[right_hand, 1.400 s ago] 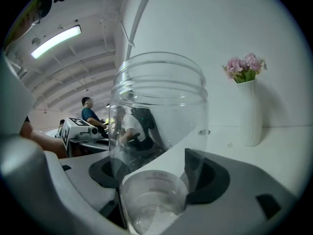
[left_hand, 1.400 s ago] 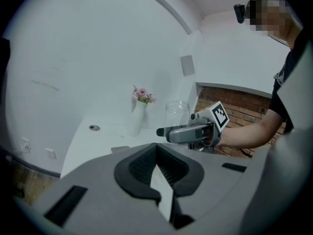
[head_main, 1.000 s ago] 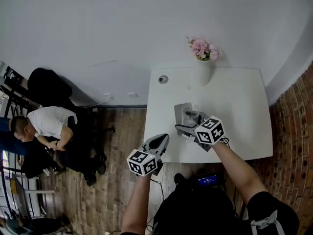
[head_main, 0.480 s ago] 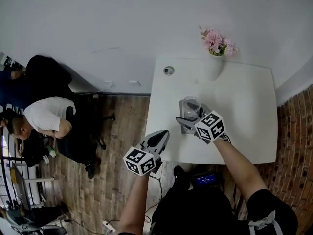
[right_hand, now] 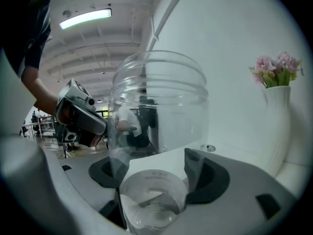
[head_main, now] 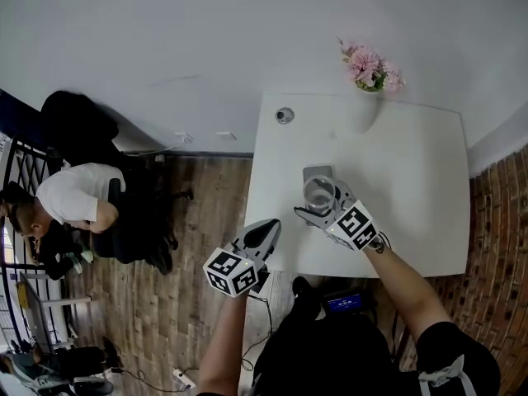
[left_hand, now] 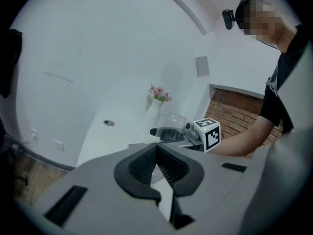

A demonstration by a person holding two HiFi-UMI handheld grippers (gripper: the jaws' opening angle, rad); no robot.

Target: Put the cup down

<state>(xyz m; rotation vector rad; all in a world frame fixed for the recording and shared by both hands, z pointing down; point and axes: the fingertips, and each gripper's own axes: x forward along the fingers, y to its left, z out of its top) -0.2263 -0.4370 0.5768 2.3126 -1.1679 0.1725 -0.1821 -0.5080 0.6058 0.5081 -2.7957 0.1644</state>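
A clear plastic cup (head_main: 319, 194) stands upright between the jaws of my right gripper (head_main: 322, 201), which is shut on its lower part. In the head view the cup is over the near edge of a grey square pad (head_main: 318, 172) on the white table (head_main: 412, 180); whether its base touches I cannot tell. In the right gripper view the cup (right_hand: 156, 126) fills the middle, with the dark pads (right_hand: 208, 177) against its sides. My left gripper (head_main: 266, 233) hangs at the table's front-left edge, jaws shut and holding nothing. The left gripper view shows the cup (left_hand: 171, 121) ahead.
A white vase (head_main: 363, 112) with pink flowers (head_main: 371, 67) stands at the table's back edge, and a small round fitting (head_main: 285, 115) sits in the back-left corner. A brick wall (head_main: 495, 246) runs along the right. Seated people (head_main: 70, 200) are on the wooden floor at left.
My right gripper has rolled and sunk a little with the cup still in it. My left gripper has drifted slightly along the table's front edge.
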